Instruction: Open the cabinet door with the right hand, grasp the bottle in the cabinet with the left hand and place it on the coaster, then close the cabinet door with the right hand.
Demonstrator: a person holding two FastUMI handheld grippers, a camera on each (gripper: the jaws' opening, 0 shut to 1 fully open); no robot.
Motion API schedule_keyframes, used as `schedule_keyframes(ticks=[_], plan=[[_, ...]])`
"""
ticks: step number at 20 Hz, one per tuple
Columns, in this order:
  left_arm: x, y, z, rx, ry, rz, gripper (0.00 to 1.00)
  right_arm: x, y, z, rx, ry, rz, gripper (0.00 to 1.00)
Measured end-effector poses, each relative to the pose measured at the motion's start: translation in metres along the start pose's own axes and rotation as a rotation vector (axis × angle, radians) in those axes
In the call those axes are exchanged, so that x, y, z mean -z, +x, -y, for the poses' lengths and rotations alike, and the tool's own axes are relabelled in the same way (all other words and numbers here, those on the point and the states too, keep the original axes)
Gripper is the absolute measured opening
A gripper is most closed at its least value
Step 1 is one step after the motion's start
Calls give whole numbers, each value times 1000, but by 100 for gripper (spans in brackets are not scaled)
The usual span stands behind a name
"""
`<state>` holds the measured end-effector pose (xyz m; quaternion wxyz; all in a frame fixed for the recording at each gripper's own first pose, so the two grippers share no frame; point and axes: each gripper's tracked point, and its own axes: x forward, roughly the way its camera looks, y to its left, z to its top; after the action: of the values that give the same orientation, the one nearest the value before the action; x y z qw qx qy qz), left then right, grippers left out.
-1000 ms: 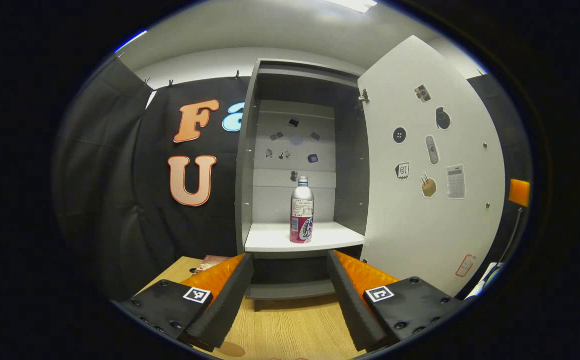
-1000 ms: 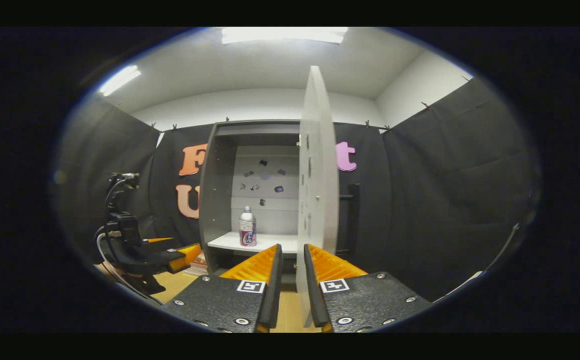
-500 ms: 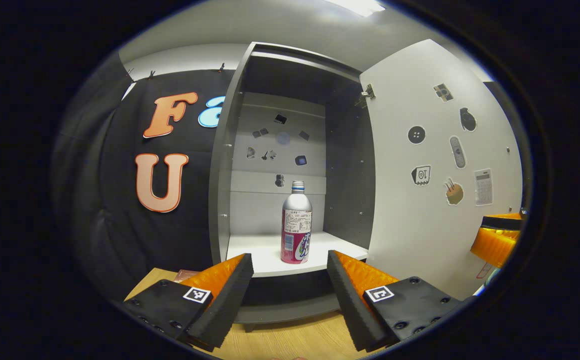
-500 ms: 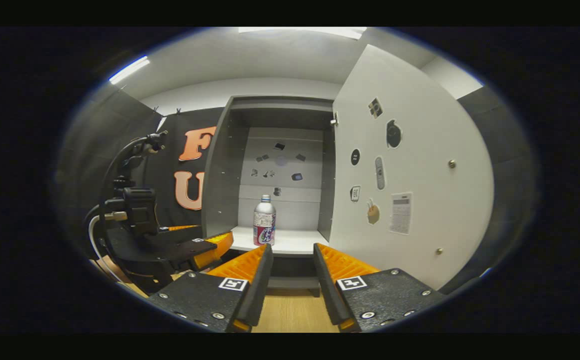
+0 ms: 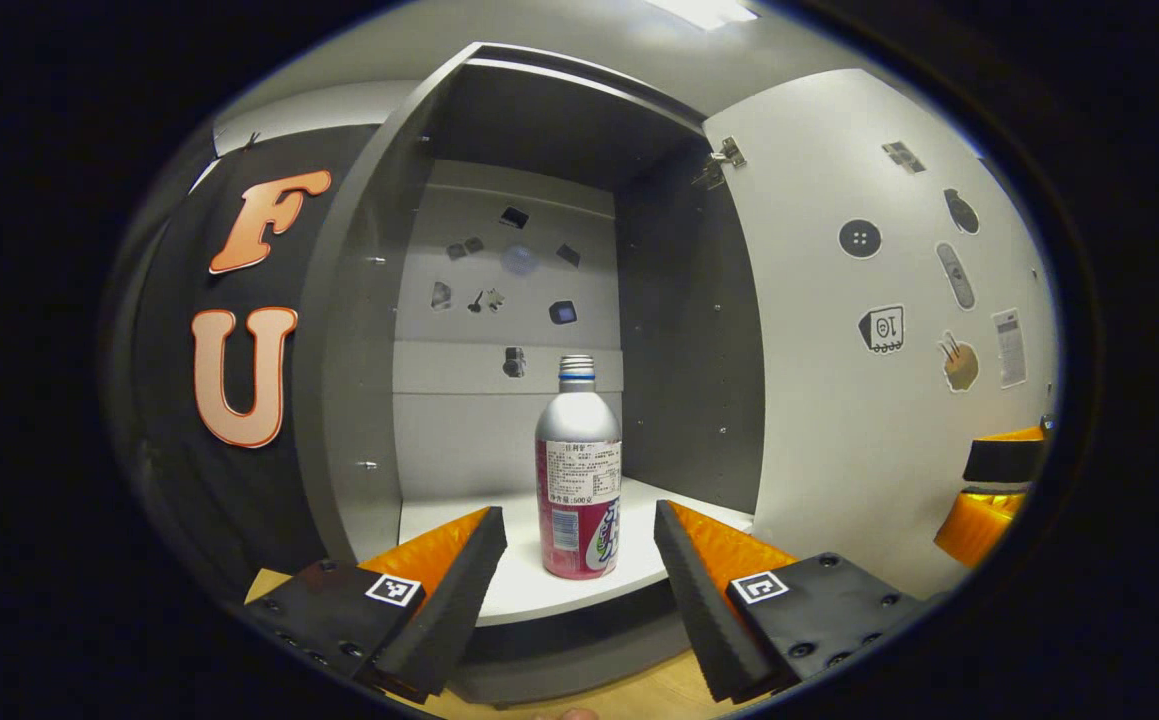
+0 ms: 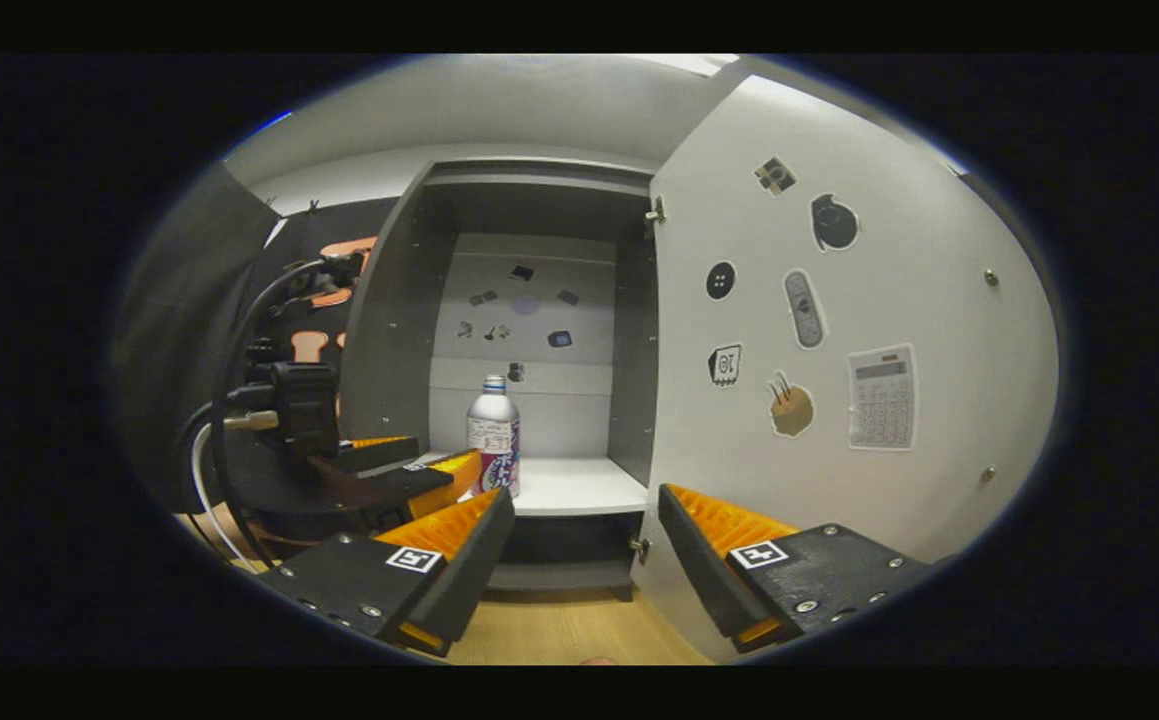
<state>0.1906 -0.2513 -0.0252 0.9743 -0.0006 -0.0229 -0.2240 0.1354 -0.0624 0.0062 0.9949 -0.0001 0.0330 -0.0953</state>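
In the left gripper view, the left gripper (image 5: 579, 560) points straight into the open cabinet (image 5: 359, 330), its fingers spread wide and holding nothing. The drink bottle (image 5: 579, 470) stands upright on the cabinet's white shelf (image 5: 529, 600), near the shelf's front edge, and lines up with the gap between the fingers though it is not yet between them. That alignment suits a straight push forward, so that one finger passes on each side of the bottle's body before closing. The cabinet door (image 5: 839, 400) stands swung out to the right of the bottle, its inner face dotted with stickers, leaving the opening free for this approach. Right of the door, at the picture's edge, part of the right gripper (image 5: 999, 480) shows, off the door and out of the reach line.

In the right gripper view, the right gripper (image 6: 584, 530) hangs in front of the cabinet (image 6: 389, 320) with its fingers wide apart and nothing between them; the door (image 6: 839, 330) is just to its right, untouched. It looks parked there so it can push the door shut once the bottle is out. The bottle (image 6: 493, 432) stands on the shelf (image 6: 569, 490), left of the door's hinge side. The left gripper (image 6: 409, 480) reaches in from the left, its tips just beside the bottle's base, cables trailing behind it. Whether they touch the bottle I cannot tell.
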Motion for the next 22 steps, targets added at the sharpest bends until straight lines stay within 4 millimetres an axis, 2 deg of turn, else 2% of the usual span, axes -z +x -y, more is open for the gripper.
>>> schedule_keyframes(ticks=[1, 2, 7, 9, 12, 13, 15, 19, 20, 22], plan=[[1, 7, -1, -3, 2, 4, 96, -1, 2, 2, 7, -20, 5, 96], [4, 13, -1, -8, 8, 0, 97, -3, 3, 4, 8, -35, 10, 93], [21, 46, -2, -16, 0, -27, 97, -9, 13, -2, -36, -56, 57, 94], [27, 57, -2, -22, -1, -41, 94, -5, 14, -4, -34, -36, 48, 95], [36, 71, -2, -25, 16, -57, 97, 1, 11, -7, -44, -6, 24, 95], [37, 74, -3, -29, 22, -58, 94, 4, 12, -6, -46, -10, 8, 95], [39, 81, -5, -39, 37, -56, 97, 10, 10, -3, -43, -26, -22, 95], [41, 91, -7, -52, 64, -56, 94, 12, 10, -2, -50, -23, -29, 95], [41, 92, -8, -59, 68, -56, 97, 12, 10, -3, -53, -21, -31, 95], [42, 93, -5, -64, 66, -57, 93, 13, 10, -2, -59, -22, -39, 95]])
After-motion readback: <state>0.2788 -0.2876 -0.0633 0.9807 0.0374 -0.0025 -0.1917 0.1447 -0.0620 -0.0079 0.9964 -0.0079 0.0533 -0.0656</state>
